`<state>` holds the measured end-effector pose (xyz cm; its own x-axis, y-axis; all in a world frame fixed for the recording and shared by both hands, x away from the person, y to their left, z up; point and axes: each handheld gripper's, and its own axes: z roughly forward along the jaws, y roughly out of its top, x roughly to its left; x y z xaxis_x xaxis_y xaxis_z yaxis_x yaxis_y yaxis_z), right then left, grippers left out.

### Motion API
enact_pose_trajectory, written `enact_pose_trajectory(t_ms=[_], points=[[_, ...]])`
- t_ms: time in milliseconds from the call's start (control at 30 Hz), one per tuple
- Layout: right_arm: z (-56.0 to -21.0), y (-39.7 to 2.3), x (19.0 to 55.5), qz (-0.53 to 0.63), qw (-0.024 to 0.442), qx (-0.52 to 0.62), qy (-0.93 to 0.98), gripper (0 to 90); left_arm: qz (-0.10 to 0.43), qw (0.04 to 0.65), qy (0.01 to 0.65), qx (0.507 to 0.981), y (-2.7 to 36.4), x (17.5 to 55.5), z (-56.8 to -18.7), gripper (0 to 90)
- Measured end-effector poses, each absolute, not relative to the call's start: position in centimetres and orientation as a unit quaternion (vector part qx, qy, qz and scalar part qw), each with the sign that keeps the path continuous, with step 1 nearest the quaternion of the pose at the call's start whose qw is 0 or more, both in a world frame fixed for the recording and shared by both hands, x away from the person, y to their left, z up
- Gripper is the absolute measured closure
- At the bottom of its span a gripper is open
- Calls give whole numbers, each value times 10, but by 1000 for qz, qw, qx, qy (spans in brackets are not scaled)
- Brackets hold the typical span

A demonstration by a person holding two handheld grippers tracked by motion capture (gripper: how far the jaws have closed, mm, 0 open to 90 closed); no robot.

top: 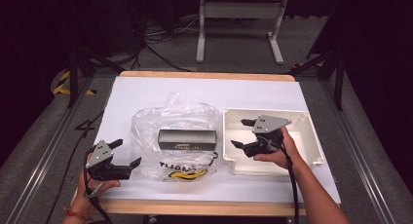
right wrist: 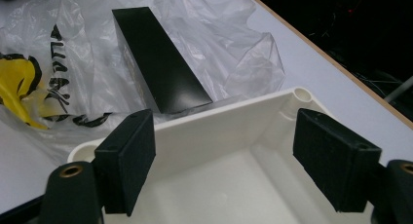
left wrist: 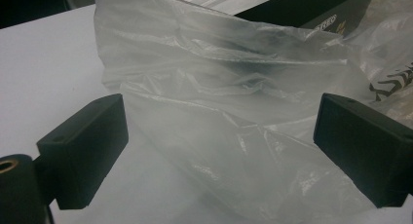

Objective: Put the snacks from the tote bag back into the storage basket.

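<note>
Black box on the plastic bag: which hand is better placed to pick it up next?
Probably the right. The right tongs hover open over the white tray and face the black box end-on. The left tongs face the crumpled plastic bag, which lies between them and the box.

Black tongs (top: 118, 153) and (top: 242, 133), grey three-cornered plates, black trailing cables, brass bushings; red bracelet (top: 78, 214) on left wrist.

Bright table (top: 146, 92), dark surroundings; close views look slightly soft.
</note>
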<state>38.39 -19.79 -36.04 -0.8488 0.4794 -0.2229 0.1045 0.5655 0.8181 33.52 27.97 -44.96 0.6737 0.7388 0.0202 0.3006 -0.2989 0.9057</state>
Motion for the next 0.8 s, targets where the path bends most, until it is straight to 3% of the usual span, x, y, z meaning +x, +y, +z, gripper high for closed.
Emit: enact_pose_trajectory(t_ms=[800], points=[[-361, -133, 431, 379, 146, 90, 909, 243, 227, 491, 342, 768, 283, 315, -445, 67]])
